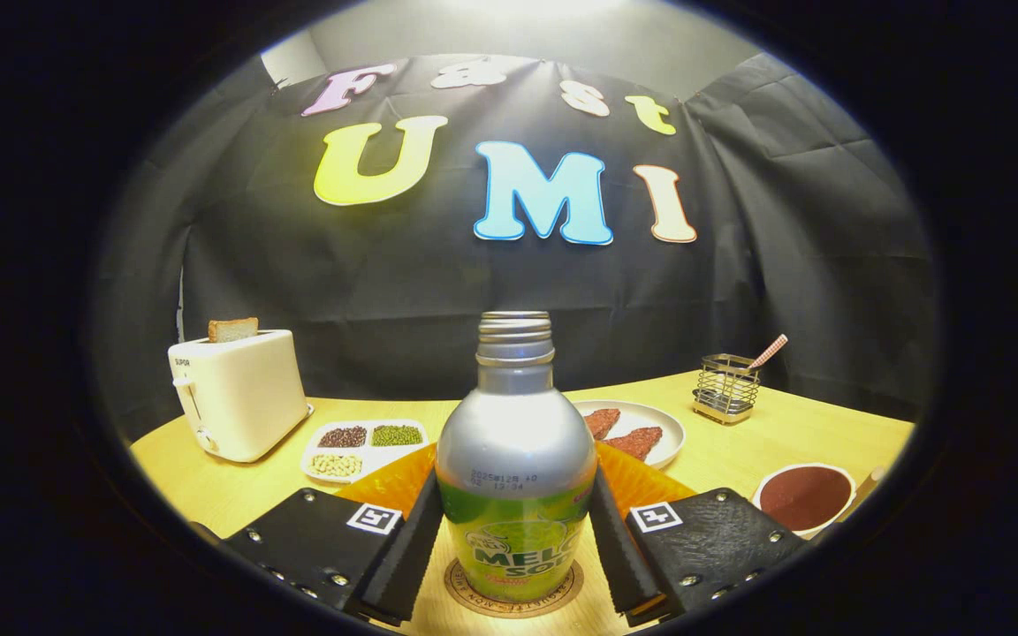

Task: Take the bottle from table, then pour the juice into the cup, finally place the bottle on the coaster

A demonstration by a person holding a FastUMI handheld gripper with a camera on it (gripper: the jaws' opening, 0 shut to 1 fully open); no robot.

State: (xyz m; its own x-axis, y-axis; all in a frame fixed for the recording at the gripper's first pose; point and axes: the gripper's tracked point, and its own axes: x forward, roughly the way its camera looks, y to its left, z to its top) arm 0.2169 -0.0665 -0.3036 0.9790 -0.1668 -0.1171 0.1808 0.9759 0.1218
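Bottle (515, 468) stands upright on the coaster (513, 590) on the desk (792, 424), long axis vertical, uncapped neck up. It sits directly between the fingers of the hand-held gripper (515, 552). Both fingers lie against its sides; whether they grip or have slackened cannot be told.

A pale wooden table (739, 442) carries everything; a round coaster (513, 594) lies between the gripper (513, 552) fingers, which stand just apart from the upright bottle (515, 468) on it; beyond sit a toaster (239, 393), a divided tray (363, 449), a plate (641, 428), a wire holder (726, 387) and a cup (805, 499).
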